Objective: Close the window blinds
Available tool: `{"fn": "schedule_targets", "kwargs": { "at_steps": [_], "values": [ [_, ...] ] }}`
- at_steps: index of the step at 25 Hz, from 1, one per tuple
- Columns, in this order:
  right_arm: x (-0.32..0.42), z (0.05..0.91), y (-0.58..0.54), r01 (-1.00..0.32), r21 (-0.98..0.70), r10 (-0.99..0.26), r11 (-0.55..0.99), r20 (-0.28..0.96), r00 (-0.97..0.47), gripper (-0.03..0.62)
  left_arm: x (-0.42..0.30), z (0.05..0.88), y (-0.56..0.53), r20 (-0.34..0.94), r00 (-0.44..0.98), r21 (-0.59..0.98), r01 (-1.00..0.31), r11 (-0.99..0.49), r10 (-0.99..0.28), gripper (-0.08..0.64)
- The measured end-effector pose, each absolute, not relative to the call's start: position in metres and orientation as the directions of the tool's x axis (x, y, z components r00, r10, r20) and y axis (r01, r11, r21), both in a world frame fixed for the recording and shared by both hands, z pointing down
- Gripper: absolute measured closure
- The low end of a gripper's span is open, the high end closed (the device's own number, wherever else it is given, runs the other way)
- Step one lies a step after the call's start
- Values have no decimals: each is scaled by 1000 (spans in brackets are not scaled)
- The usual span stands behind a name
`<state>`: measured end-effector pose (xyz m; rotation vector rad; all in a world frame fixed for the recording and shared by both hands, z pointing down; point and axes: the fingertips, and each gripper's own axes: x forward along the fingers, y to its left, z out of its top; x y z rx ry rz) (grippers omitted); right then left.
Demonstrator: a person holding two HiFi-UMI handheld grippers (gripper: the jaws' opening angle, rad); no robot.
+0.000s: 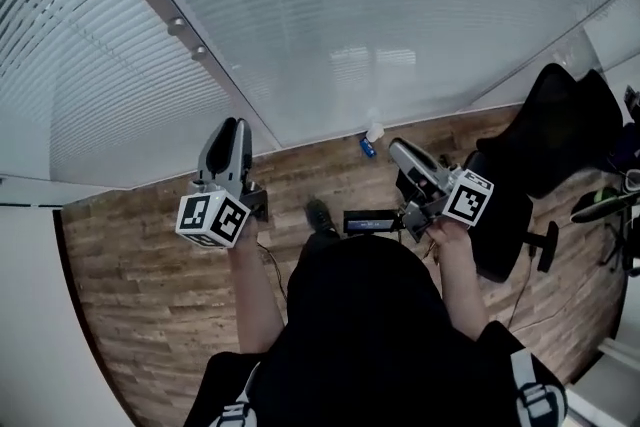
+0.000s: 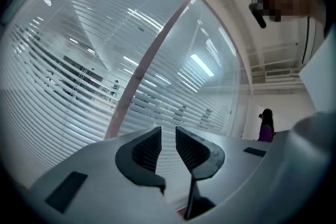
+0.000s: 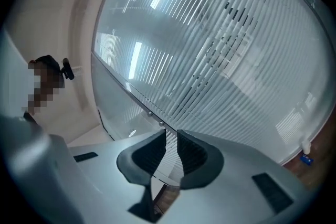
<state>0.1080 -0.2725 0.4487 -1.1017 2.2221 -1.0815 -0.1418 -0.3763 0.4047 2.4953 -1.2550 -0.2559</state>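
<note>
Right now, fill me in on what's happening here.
A person stands facing the window blinds, holding a gripper in each hand. The left gripper and the right gripper both point towards the blinds and stop short of them. Each has its jaws slightly apart with nothing between them. Neither holds anything at this moment, and no part of the blinds is being worked.

White horizontal-slat blinds (image 1: 380, 25) hang fully lowered, tilted partly open.

Left hand-held gripper (image 2: 168, 135), right hand-held gripper (image 3: 171, 137): jaws ajar
</note>
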Motion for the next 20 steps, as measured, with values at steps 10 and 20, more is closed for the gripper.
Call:
{"fn": "schedule_targets", "kwargs": {
  "at_steps": [10,20],
  "values": [
    [130,469,-156,-332,-843,-782,423,-155,-603,540,-115,393,-210,-105,690,488,-591,-642,-716,468],
    [111,452,-104,-288,-823,-747,490,-226,-626,540,-149,344,-133,-187,642,466,-608,-643,-744,466]
  ]
}}
